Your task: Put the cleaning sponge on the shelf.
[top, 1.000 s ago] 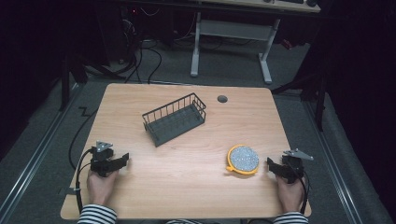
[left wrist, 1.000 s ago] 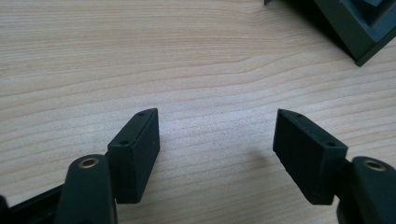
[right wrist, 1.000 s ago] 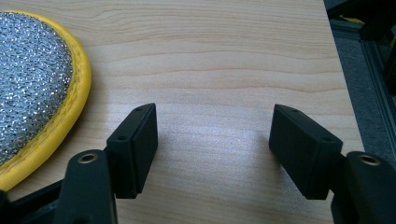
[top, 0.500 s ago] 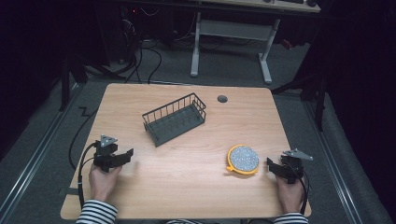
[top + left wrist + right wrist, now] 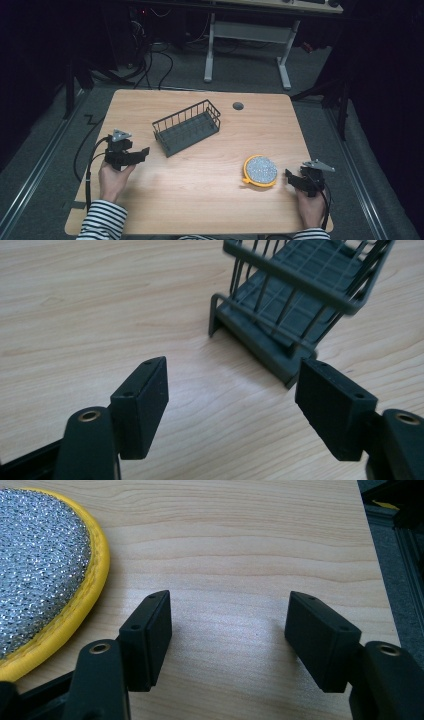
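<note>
A dark grey wire basket lies at an angle on the wooden table, left of centre. My left gripper is open just short of the basket's near end, with nothing between its jaws. A round scouring pad, silver with a yellow rim, rests toward the right side. My right gripper sits open on the table just right of the pad, apart from it and holding nothing.
A small dark grommet is set into the table near its far edge. The table's right edge runs close beside the right gripper. Desk legs and cables stand on the floor beyond the table.
My left gripper has moved forward and to the right, toward the basket's near end. The right gripper has stayed where it was.
</note>
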Demonstrator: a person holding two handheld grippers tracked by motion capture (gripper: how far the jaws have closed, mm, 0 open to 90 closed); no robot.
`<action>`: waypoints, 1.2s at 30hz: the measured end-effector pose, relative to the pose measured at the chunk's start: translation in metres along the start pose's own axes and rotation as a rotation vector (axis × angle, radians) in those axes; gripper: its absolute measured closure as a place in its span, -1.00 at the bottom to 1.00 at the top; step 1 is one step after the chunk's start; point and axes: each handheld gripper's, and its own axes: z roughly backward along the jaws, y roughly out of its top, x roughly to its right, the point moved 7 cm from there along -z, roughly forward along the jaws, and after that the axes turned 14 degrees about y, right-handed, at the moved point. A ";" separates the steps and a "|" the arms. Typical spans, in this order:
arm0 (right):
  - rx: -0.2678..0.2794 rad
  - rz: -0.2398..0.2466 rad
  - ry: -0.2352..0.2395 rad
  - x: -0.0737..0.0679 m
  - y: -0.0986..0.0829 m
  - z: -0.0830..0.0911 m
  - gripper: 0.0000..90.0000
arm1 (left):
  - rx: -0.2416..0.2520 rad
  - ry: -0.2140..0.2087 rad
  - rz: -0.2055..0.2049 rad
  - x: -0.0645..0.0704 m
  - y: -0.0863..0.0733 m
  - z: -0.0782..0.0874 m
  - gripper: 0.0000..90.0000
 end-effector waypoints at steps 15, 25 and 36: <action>-0.001 0.000 0.004 0.000 0.000 0.000 -0.24 | -0.016 -0.022 -0.011 0.013 0.036 -0.005 -0.37; -0.003 0.000 0.006 -0.001 0.000 0.000 -0.26 | -0.039 -0.023 -0.039 0.017 0.059 -0.016 -0.46; -0.003 -0.001 0.005 -0.001 0.000 0.000 -0.26 | -0.084 0.007 -0.062 0.020 0.073 -0.036 -0.40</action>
